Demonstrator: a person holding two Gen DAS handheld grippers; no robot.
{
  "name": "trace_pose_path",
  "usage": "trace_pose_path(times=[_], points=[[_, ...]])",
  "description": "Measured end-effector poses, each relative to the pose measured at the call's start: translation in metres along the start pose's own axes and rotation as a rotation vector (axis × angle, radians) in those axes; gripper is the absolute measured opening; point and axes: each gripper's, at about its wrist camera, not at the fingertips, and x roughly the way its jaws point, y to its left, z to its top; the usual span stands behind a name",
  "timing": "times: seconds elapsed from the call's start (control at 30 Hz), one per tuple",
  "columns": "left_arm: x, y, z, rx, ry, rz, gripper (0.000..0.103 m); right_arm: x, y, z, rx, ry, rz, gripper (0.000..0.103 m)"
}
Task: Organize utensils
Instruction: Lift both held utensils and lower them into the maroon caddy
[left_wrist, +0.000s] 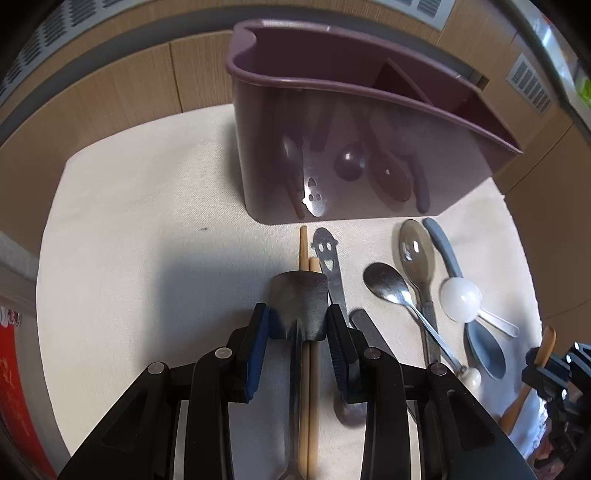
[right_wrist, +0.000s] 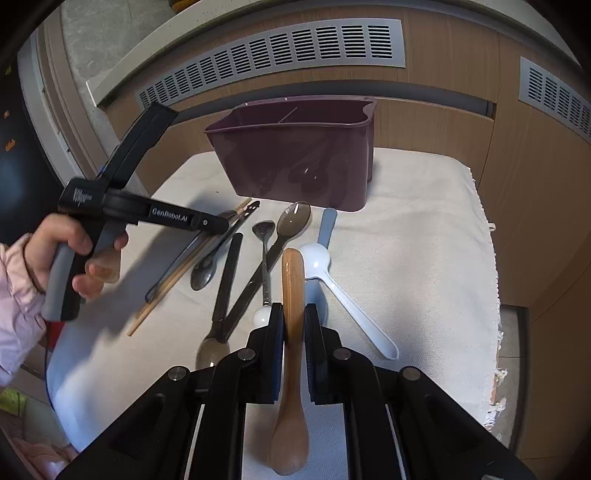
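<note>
My left gripper (left_wrist: 298, 321) points down at the white cloth (left_wrist: 147, 258), and its blue pads lie against both edges of a flat-ended metal utensil (left_wrist: 299, 295). Under it lie two wooden chopsticks (left_wrist: 303, 247). My right gripper (right_wrist: 293, 321) is shut on a wooden spoon (right_wrist: 292, 280), handle forward and bowl towards the camera, held above the cloth. The same spoon (left_wrist: 547, 343) shows at the right edge of the left wrist view. The purple caddy (left_wrist: 332, 85) stands at the back of the cloth, with dividers inside.
Loose on the cloth lie a smiley-face handle (left_wrist: 327, 254), two metal spoons (left_wrist: 417, 254), a white plastic spoon (left_wrist: 460, 299), a grey spoon (left_wrist: 484, 350) and a black handle (left_wrist: 365, 325). A hand (right_wrist: 66, 251) in a pink sleeve holds the left gripper (right_wrist: 221, 225). Wooden panels with vents stand behind.
</note>
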Motion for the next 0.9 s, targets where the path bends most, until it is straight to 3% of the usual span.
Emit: trace_pose_path(times=[0.1,0.4,0.9], points=[[-0.024,-0.003,-0.023,-0.001,-0.103,0.013,0.033,-0.005,0.003,0.000,0.012,-0.009,0.008,0.009],[-0.105,-0.012,-0.087,-0.064,-0.364,-0.052,0.033,-0.029,0.028,0.006,-0.020,-0.066,-0.011,0.008],[-0.153,-0.030,-0.101,-0.053,-0.502,-0.083,0.033,-0.060,0.049,0.010,-0.075,-0.129,-0.047,0.006]])
